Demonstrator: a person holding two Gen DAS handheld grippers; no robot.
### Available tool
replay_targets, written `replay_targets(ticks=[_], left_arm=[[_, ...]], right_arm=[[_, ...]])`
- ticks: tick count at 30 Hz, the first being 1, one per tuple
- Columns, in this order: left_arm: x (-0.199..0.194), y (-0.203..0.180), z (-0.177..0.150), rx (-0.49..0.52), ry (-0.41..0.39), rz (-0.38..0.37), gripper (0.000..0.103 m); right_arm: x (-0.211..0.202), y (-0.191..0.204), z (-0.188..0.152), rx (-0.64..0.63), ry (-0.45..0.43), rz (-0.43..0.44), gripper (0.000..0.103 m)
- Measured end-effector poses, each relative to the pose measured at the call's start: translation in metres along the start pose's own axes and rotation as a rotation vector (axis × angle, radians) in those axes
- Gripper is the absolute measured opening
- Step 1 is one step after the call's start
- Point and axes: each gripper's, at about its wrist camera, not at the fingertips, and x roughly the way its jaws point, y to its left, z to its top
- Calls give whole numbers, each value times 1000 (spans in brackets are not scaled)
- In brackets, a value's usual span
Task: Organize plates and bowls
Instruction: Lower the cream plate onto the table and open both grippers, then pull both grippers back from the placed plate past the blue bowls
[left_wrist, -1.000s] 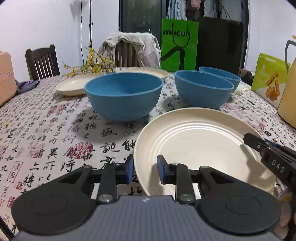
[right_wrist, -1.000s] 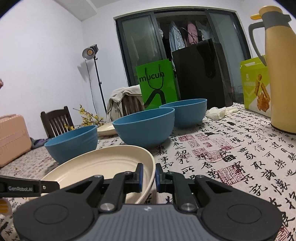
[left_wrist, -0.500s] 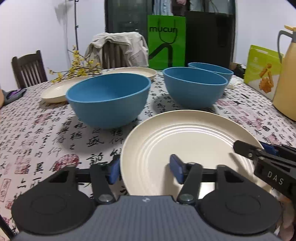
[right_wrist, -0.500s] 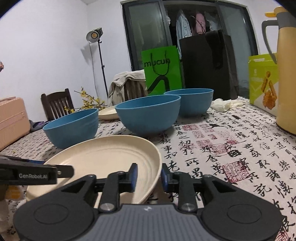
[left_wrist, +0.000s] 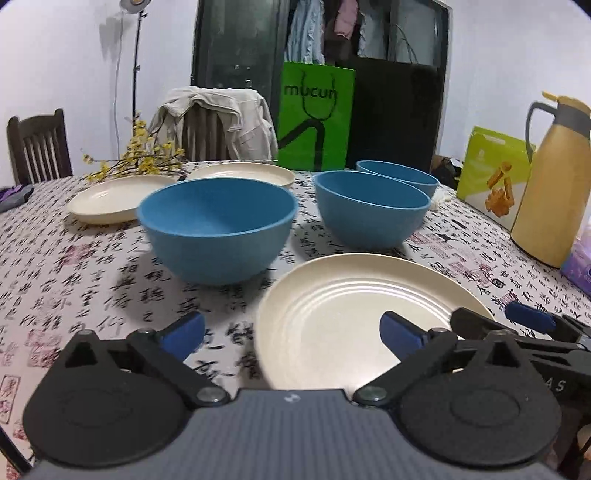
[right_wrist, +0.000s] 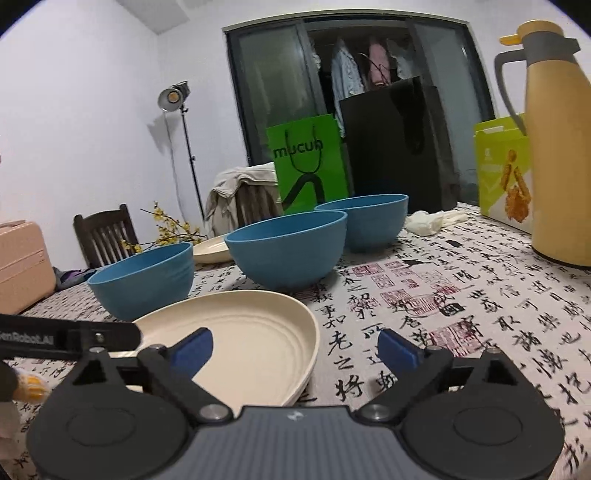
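Both claws opened, cream plate released on counter.

Left claw (left_wrist: 291, 330) and right claw (right_wrist: 295, 345), narrow a second ago, now gape wide astride the ridged cream plate (left_wrist: 354, 314), which lies flat on the calligraphy-print counter (left_wrist: 74, 266); beyond it, three smooth blue bowls (left_wrist: 218, 229) await stacking.

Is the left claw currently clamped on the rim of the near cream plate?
No, the left claw is open, its pads spread either side of the plate's rim.
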Motion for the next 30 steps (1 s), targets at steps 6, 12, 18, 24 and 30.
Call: replay_targets(ticks=[6,12,18,24,30], left_arm=[[-20,35,-8,-74,-29,9,103],[-38,62,-14,-133,-47,12,103],[-53,83,-20,-174,-71,16,103],[-69,100,-30,-200,-88,26,103],[-83,110,-36,-206,-87,53,103]], right_arm=[[-13,16,5,-21,-21,-17,103],[-22,31,16,-52,-33,-10,103],[-33,47,23,-88,-36,5,103],[-42,60,23,-99,-25,9,103],[-50,70,21,-93,-16,8,103]])
